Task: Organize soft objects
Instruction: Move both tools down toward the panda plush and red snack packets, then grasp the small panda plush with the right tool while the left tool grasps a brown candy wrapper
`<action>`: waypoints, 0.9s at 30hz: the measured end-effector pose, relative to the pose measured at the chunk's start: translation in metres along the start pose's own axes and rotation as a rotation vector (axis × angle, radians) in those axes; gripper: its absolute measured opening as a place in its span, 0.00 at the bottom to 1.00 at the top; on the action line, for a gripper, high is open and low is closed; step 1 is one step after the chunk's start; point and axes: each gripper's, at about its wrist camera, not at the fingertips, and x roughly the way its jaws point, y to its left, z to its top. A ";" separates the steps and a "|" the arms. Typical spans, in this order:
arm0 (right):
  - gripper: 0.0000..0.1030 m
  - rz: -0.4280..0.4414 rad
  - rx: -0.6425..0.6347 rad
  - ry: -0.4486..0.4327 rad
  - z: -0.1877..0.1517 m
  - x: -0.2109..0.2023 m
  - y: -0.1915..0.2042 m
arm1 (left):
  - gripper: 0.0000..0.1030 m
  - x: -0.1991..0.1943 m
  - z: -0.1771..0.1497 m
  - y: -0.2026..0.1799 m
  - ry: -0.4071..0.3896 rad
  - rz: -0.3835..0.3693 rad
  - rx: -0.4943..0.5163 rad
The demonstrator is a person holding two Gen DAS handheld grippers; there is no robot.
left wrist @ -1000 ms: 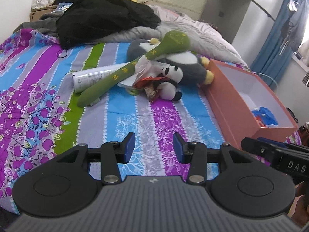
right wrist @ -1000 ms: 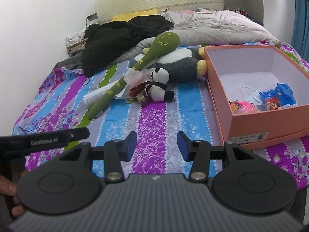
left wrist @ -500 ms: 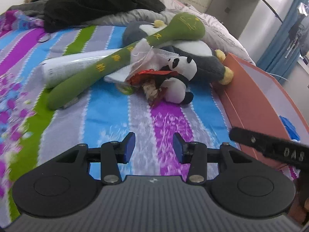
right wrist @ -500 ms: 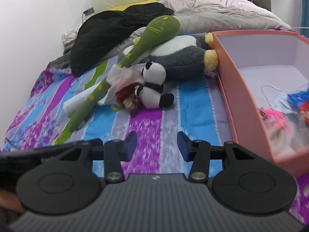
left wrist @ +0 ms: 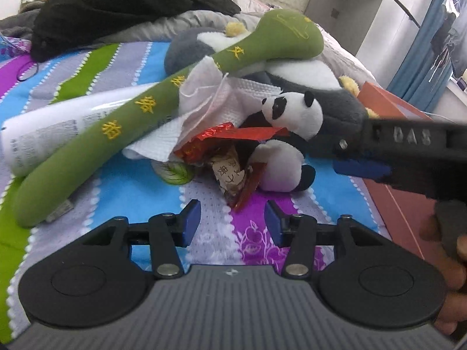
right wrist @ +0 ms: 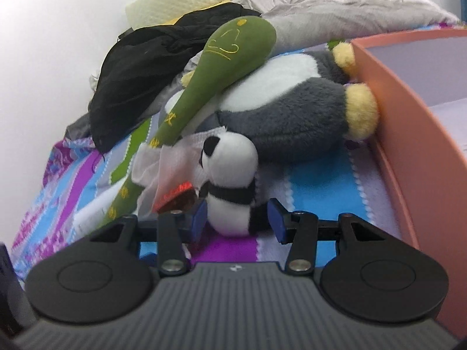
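Right gripper [right wrist: 237, 217]: jaws about half open, straddling the lower body of the small panda plush [right wrist: 230, 186]. The left pad sits against or just beside the plush; the right pad stands clear of it, so no grip is made.

Left gripper [left wrist: 233, 221]: jaws opening, nothing between them but the striped bedsheet [left wrist: 140, 192]. Just ahead of its tips lie a red foil wrapper [left wrist: 230, 137] and a brown snack packet [left wrist: 229, 172]; the panda plush [left wrist: 289, 140] sits ahead and to the right, with the right gripper [left wrist: 362, 169] coming in from the right edge.

Behind the panda lies a crumpled white tissue [left wrist: 216, 102]. A long green plush mallet [left wrist: 175, 93] runs diagonally, its head resting on a large grey-and-white plush penguin [right wrist: 286, 110]. The penguin's yellow foot touches the orange box [right wrist: 408, 134], right of the right gripper. A white tube [left wrist: 52, 128] lies under the mallet's handle. Black clothing [right wrist: 151, 64] lies far behind.
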 end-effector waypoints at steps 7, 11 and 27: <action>0.49 0.040 0.070 0.036 0.003 0.032 -0.007 | 0.53 0.022 0.004 0.001 -0.014 -0.015 -0.005; 0.47 0.048 0.079 0.044 0.005 0.039 -0.008 | 0.51 0.028 0.007 0.003 -0.030 -0.013 -0.028; 0.43 -0.034 0.004 0.046 -0.002 0.005 0.004 | 0.21 0.000 -0.011 -0.001 0.003 -0.028 -0.067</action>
